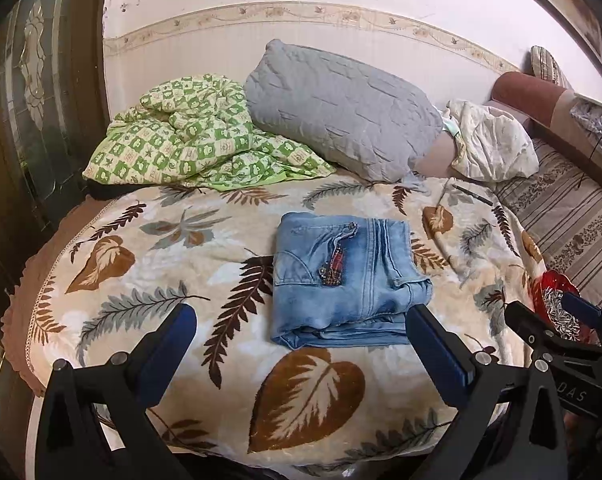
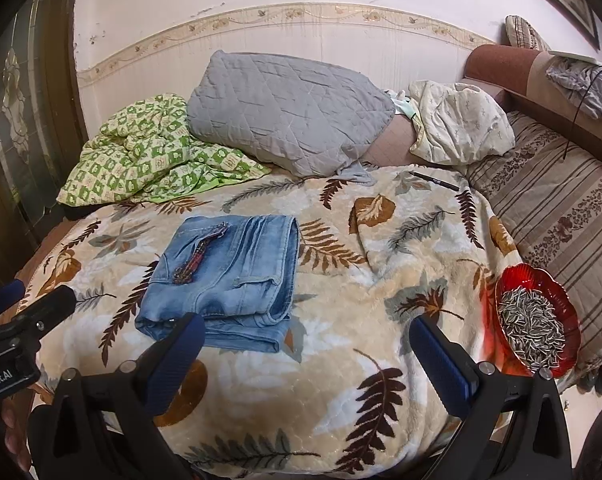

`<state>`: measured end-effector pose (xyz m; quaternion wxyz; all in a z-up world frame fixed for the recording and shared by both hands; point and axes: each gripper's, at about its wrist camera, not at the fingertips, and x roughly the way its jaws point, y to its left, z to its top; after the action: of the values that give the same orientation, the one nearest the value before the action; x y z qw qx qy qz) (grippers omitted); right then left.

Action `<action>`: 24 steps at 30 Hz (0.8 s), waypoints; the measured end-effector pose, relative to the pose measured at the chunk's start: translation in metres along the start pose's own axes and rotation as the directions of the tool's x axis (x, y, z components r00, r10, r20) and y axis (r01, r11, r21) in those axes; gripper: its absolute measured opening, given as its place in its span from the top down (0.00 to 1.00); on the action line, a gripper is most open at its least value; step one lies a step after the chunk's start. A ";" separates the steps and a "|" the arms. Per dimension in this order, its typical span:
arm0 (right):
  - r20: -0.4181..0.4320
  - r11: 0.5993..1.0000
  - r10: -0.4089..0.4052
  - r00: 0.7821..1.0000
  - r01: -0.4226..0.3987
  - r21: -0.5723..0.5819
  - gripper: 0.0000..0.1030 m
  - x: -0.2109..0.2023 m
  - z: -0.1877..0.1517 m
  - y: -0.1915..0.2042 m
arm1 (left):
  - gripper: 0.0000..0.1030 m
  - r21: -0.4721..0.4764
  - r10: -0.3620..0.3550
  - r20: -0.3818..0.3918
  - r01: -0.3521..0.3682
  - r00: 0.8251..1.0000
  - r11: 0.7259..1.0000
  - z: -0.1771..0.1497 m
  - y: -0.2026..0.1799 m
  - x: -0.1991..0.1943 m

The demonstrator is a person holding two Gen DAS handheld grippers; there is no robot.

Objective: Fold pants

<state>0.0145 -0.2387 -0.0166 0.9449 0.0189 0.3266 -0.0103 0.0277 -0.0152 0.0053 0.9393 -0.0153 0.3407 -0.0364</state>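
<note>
Light blue jeans (image 1: 347, 280) lie folded into a compact rectangle on the leaf-patterned blanket (image 1: 173, 264); they also show in the right wrist view (image 2: 225, 280). My left gripper (image 1: 301, 320) is open and empty, held just in front of the jeans' near edge. My right gripper (image 2: 307, 330) is open and empty, held to the right of the jeans, above the blanket (image 2: 381, 300). The right gripper also shows at the right edge of the left wrist view (image 1: 549, 316).
A red dish of sunflower seeds (image 2: 535, 324) sits at the bed's right edge. A grey pillow (image 2: 289, 112), a green checked quilt (image 2: 149, 156), a white cloth (image 2: 461, 124) and a black pen (image 2: 435, 181) lie at the back. A dark door (image 1: 33, 120) stands on the left.
</note>
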 end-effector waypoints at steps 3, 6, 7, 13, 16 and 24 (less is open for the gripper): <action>-0.001 1.000 0.001 1.000 -0.001 0.001 0.00 0.000 0.000 0.000 | 0.00 -0.001 0.005 -0.002 -0.005 1.000 1.000 0.000 -0.001 0.000; 0.000 1.000 0.001 1.000 -0.001 -0.001 0.00 0.000 0.000 -0.001 | 0.00 -0.002 0.008 0.000 -0.008 1.000 1.000 0.000 0.000 0.000; 0.001 1.000 0.001 1.000 -0.001 0.000 0.00 0.000 0.000 -0.001 | 0.00 0.000 0.011 0.000 -0.011 1.000 1.000 0.000 -0.001 0.000; 0.000 1.000 0.002 1.000 -0.002 0.000 0.00 0.000 0.000 -0.001 | 0.00 0.004 0.013 0.000 -0.013 1.000 1.000 0.000 0.001 0.000; 0.000 1.000 0.002 1.000 -0.002 0.000 0.00 0.000 0.000 -0.001 | 0.00 0.001 0.017 0.000 -0.017 1.000 1.000 0.000 0.002 0.000; -0.006 1.000 -0.001 1.000 0.001 0.004 0.00 0.001 -0.001 0.000 | 0.00 0.004 0.030 0.002 -0.030 1.000 1.000 0.000 0.007 -0.001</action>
<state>0.0145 -0.2390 -0.0183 0.9440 0.0207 0.3292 -0.0116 0.0271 -0.0087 0.0051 0.9401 -0.0085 0.3400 -0.0230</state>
